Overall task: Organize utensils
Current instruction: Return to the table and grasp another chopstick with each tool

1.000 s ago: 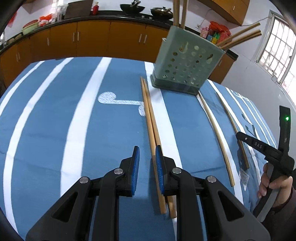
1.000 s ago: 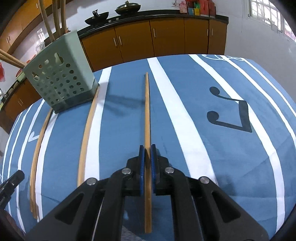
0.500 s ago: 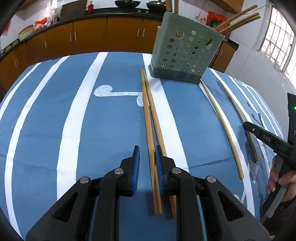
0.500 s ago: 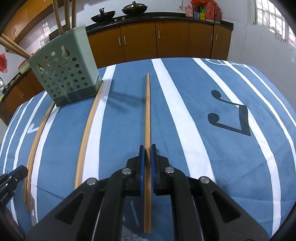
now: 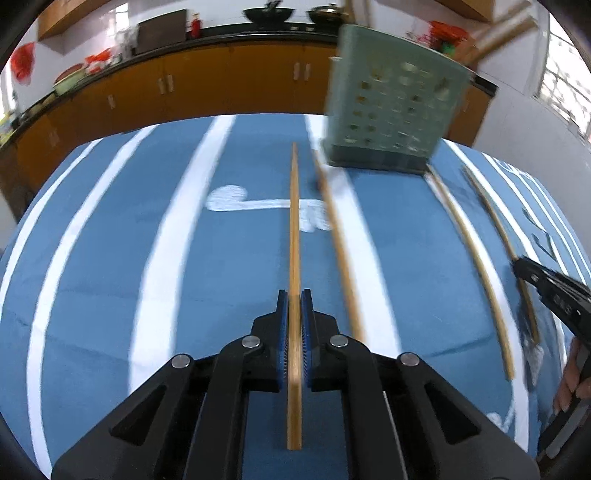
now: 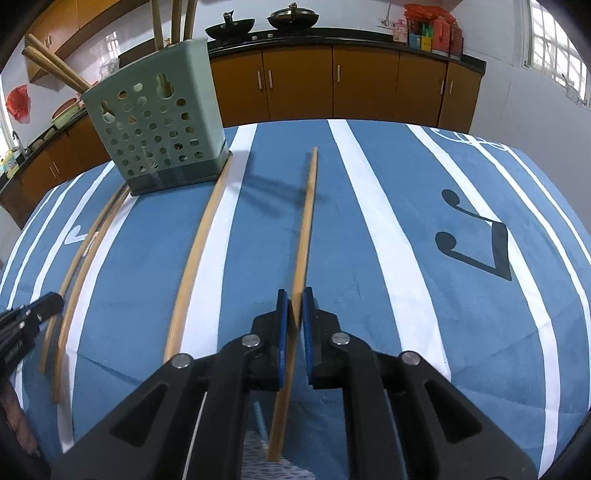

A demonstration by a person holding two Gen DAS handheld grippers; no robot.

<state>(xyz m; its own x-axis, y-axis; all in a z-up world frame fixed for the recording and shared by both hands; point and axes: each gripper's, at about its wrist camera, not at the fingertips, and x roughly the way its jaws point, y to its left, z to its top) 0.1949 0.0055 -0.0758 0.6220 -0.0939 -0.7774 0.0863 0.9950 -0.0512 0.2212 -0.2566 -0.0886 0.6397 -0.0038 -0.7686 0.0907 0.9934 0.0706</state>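
Blue cloth with white stripes and music-note prints (image 6: 424,206) covers the table, and on it stands a pale green perforated plastic utensil holder (image 6: 155,125) with several wooden chopsticks (image 6: 177,18) already poking out of its top.

At the left gripper (image 5: 294,306), the jaws have just been closing, and the blue pads (image 5: 282,332) now pinch a long bamboo chopstick (image 5: 294,229) between them. That stick runs straight ahead of the gripper toward the holder, its near end sticking out behind the pads. Just to its right a second bamboo chopstick (image 5: 338,236) lies loose on the cloth, angled toward the holder's base. Farther right two more chopsticks (image 5: 469,236) lie on the cloth, well apart from the first pair.

At the right gripper (image 6: 293,314), the jaws stand narrow, clamped on another bamboo chopstick (image 6: 308,221) whose far tip points past the right side of the holder. Its tail end hangs out below the pads and slants to the left. A curved-looking chopstick (image 6: 199,254) lies to the left of it, its far end touching the holder's base.

The left wrist view is blurred. Behind the table run orange-brown wooden cabinets (image 6: 332,81) under a dark counter carrying two black woks (image 6: 258,22).
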